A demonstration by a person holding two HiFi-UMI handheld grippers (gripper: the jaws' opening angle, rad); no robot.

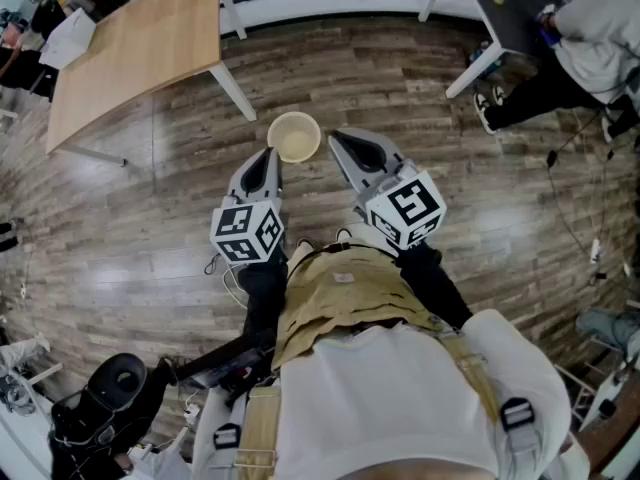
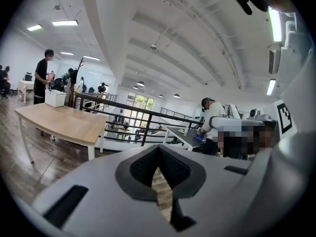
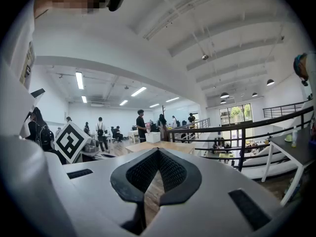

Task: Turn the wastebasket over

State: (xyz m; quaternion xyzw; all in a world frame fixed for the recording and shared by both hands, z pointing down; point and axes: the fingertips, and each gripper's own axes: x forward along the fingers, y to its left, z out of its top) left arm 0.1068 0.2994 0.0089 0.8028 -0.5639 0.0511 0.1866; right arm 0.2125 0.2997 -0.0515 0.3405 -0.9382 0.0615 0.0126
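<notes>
A round cream wastebasket stands on the wooden floor with its open mouth up, seen only in the head view. My left gripper is just to the near left of its rim, and my right gripper is just to its right. Neither touches it as far as I can see. Both grippers are shut with nothing between the jaws. The left gripper view shows the left gripper with its pads met, and the right gripper view shows the same for the right gripper. Both look out across the room above the basket.
A light wooden table stands at the far left, with one white leg near the basket. A seated person is at a dark table at the far right. A black device lies on the floor at the near left.
</notes>
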